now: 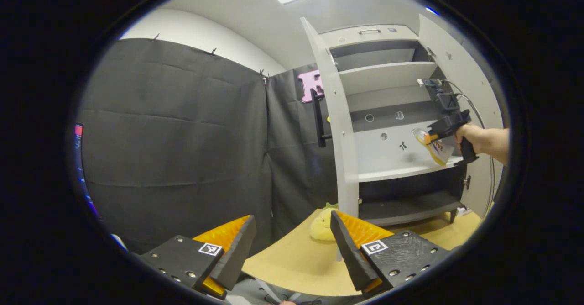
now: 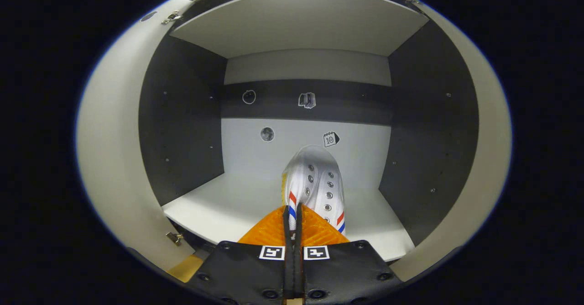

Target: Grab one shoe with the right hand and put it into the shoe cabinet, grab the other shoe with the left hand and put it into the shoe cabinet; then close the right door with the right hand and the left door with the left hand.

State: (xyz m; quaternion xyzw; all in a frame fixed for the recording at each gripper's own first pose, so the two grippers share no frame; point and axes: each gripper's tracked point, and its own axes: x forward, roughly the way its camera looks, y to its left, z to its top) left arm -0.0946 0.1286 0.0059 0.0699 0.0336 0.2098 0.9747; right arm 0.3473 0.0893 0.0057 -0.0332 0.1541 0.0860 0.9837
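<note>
Shoe one, a white sneaker [image 2: 317, 181] with red and blue striped trim, is clamped at its heel edge by the right tool [image 2: 292, 225], its orange fingers pressed nearly together on the fabric. It is held toe-first over the middle shelf [image 2: 219, 204] of the shoe cabinet [image 1: 388, 113], apparently not yet released. In the left gripper view, the left tool [image 1: 292, 241] is seen spread open and empty above the wooden counter [image 1: 296, 264], where a yellow shoe-like object [image 1: 321, 225] waits, partly hidden. Both doors, left door [image 1: 337, 122] and right door [image 1: 461, 76], are open. Judged early: release, second shoe and both doors are left.
</note>
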